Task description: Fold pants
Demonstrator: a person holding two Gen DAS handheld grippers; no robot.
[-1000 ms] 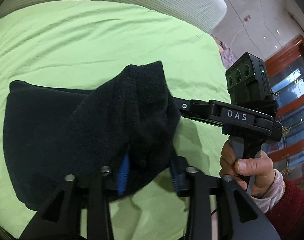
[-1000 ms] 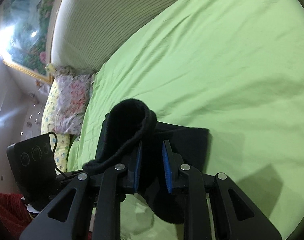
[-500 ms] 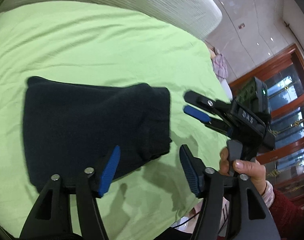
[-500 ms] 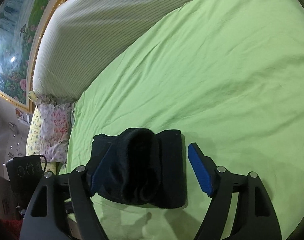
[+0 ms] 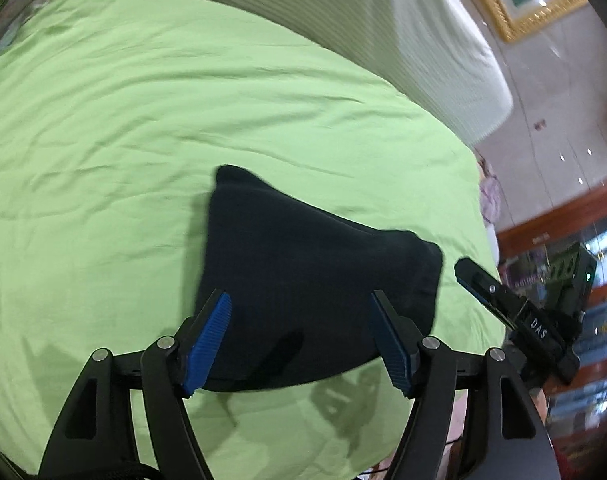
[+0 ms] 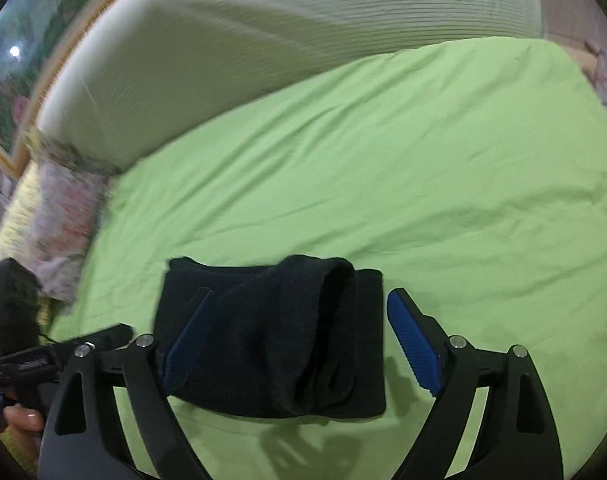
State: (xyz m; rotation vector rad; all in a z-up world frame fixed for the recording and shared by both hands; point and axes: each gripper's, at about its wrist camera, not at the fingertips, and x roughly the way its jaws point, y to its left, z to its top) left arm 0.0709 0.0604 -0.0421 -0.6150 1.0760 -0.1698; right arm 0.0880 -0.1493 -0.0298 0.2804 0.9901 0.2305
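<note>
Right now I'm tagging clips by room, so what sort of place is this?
Most likely a home bedroom: a bed with a green sheet, a padded striped headboard, and a floral pillow beside it. Dark pants lie folded on the sheet.

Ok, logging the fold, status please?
Left gripper and right gripper opening, holding nothing. Black pants folded on green sheet. Nothing in the way.

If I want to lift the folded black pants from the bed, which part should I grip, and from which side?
Grip the raised fold of the black pants, where the layers bulge and loop near its right end, coming down from above; elsewhere the bundle lies flat on the green sheet. That is my judgement only.
</note>
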